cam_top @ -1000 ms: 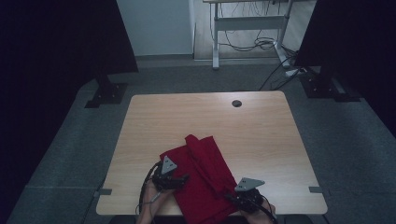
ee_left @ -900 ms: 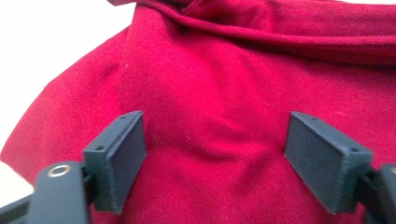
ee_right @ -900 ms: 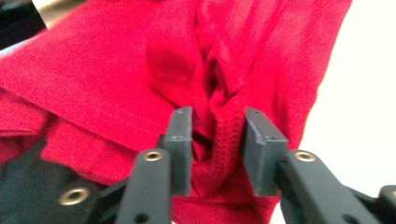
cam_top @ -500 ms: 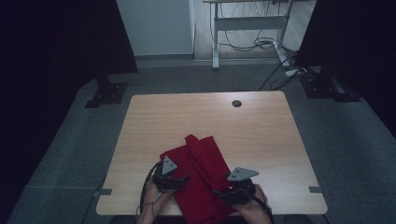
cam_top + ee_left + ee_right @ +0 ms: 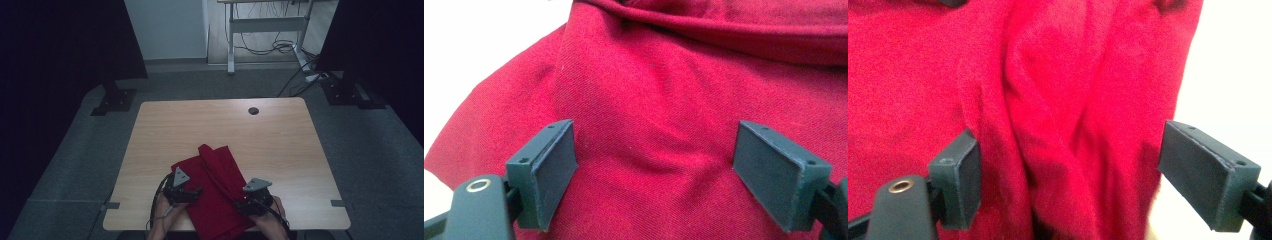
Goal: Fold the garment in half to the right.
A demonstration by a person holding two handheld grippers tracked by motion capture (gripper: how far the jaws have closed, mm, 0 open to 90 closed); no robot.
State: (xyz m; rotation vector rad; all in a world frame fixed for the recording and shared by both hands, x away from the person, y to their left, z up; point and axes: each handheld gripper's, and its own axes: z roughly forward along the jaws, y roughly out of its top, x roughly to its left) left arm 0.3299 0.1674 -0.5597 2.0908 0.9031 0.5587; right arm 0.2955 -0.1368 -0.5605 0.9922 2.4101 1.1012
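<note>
The crumpled dark red woven cloth (image 5: 216, 192) lies at the near edge of the light wooden table (image 5: 280, 145), around six o'clock on the tabletop, with its near end hanging at or just past that edge between the person's two hands. A thick fold runs lengthwise through it from about eleven o'clock, where its far corner peaks, down toward five o'clock. In the left gripper view the cloth (image 5: 684, 100) spreads under and beyond the jaws, with a rolled ridge across the top and soft creases in the middle. In the right gripper view the cloth (image 5: 1048, 110) shows long folds running away from the camera, and its edge meets the pale table at three o'clock.

The left gripper (image 5: 192, 191) sits at the cloth's nine o'clock side, its jaws standing wide apart over the fabric; in the left gripper view (image 5: 655, 167) the pads flank a flat stretch of cloth without pinching it. The right gripper (image 5: 240, 202) sits at the cloth's four o'clock side. Its jaws have just been opening and now stand wide apart (image 5: 1070, 180), with the folded cloth lying between them and no pad pressing on it.

Farther out, a small dark round hole (image 5: 253, 110) sits near the table's far edge at about one o'clock.
</note>
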